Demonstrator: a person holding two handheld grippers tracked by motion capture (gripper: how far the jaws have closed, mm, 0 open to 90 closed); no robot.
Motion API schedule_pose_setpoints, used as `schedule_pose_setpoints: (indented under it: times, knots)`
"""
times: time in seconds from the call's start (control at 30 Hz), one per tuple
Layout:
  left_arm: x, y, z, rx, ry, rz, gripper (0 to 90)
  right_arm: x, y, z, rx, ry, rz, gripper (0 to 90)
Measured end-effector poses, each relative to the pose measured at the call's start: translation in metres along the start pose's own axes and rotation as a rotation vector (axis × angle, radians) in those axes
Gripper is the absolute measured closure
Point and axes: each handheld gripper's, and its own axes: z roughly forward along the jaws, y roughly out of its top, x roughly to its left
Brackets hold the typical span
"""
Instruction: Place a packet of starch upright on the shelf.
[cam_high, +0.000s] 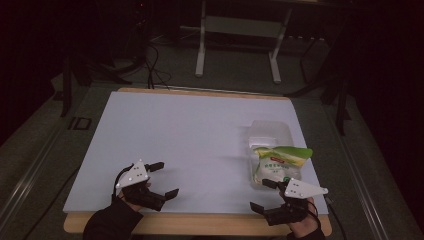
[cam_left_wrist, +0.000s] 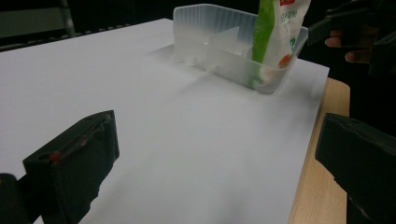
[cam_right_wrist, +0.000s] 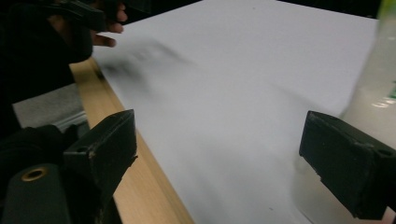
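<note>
We see a white sheet (cam_high: 190, 145) covering nearly all of the wooden table (cam_high: 200, 224), whose bare wood shows as a strip along the near edge and a thin line along the far edge. Toward the right edge of the sheet stands a clear plastic container (cam_high: 270, 131) with inner dividers, and a green-and-white bag (cam_high: 277, 162) stands upright in its near end. Beyond the table's far edge we make out a white-legged stand (cam_high: 240, 30) and dark cables (cam_high: 155, 70) on the floor.
</note>
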Motion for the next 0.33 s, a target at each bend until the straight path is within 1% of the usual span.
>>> schedule_pose_setpoints:
  times: [0.07, 0.17, 0.23, 0.33]
  knots:
    - [0.0003, -0.0007, 0.0002, 0.001, -0.001, -0.003, 0.1, -0.0020, -0.0012, -0.0009, 0.001, -0.013, -0.003, 11.0]
    - [0.0013, -0.0019, 0.0004, 0.002, -0.002, -0.005, 0.1, -0.0037, -0.0023, -0.0005, 0.014, -0.007, 0.001, 13.8]
    - [0.0016, -0.0022, 0.0004, 0.003, -0.002, -0.005, 0.1, -0.0033, -0.0022, 0.0007, 0.021, 0.000, -0.005, 13.7]
    - [0.0014, -0.0016, 0.0000, 0.001, -0.001, -0.002, 0.1, -0.0033, -0.0017, 0.0009, 0.019, 0.003, -0.010, 13.7]
